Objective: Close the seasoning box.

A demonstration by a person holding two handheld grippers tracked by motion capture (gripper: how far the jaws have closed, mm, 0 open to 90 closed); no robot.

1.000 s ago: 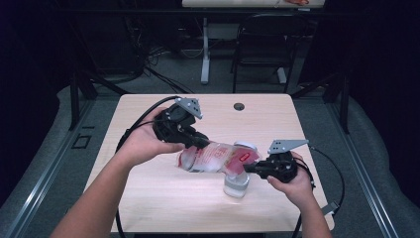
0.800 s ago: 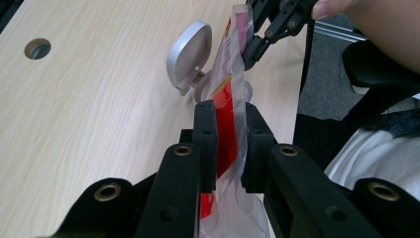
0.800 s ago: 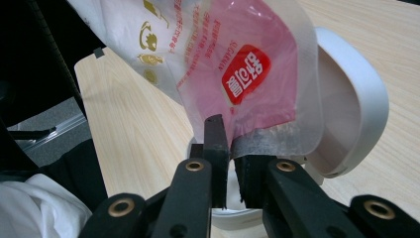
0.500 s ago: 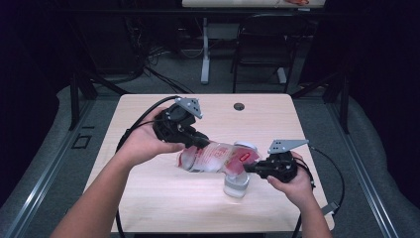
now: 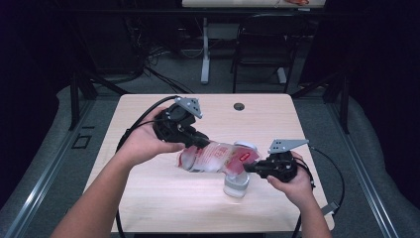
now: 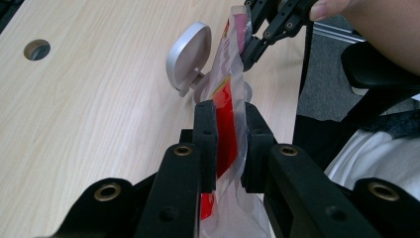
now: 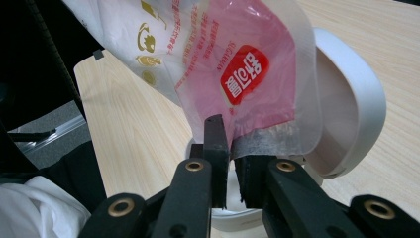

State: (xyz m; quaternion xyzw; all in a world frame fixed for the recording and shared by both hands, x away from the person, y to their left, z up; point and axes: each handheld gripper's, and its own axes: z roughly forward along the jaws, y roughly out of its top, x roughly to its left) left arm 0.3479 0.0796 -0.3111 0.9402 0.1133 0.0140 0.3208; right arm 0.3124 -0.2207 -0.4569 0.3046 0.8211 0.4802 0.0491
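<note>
Two grippers share one load: you have the plastic pouch (image 5: 218, 157) slung between them above the middle of the table (image 5: 148, 198), clear of the wood. Your left gripper (image 5: 200, 142), coming in from about ten o'clock of the pouch, has its jaws clamped on the film at the printed red panel, as the left gripper view shows with the pouch (image 6: 227, 119) pressed flat between both pads. Your right gripper (image 5: 251, 168), at about three o'clock of the pouch, is pinched shut on the torn, pale edge strip (image 7: 270, 141) at the other end, seen close in the right gripper view.

Holding both ends this way keeps the bag taut and lets you aim its mouth. That mouth hangs just over the white container (image 5: 236, 182), which stands at roughly five o'clock of the pouch with its hinged lid (image 7: 349, 114) swung open behind the film. My guess is you mean to tip the contents in, so the left end is raised higher. Whether anything is flowing, I cannot tell.
</note>
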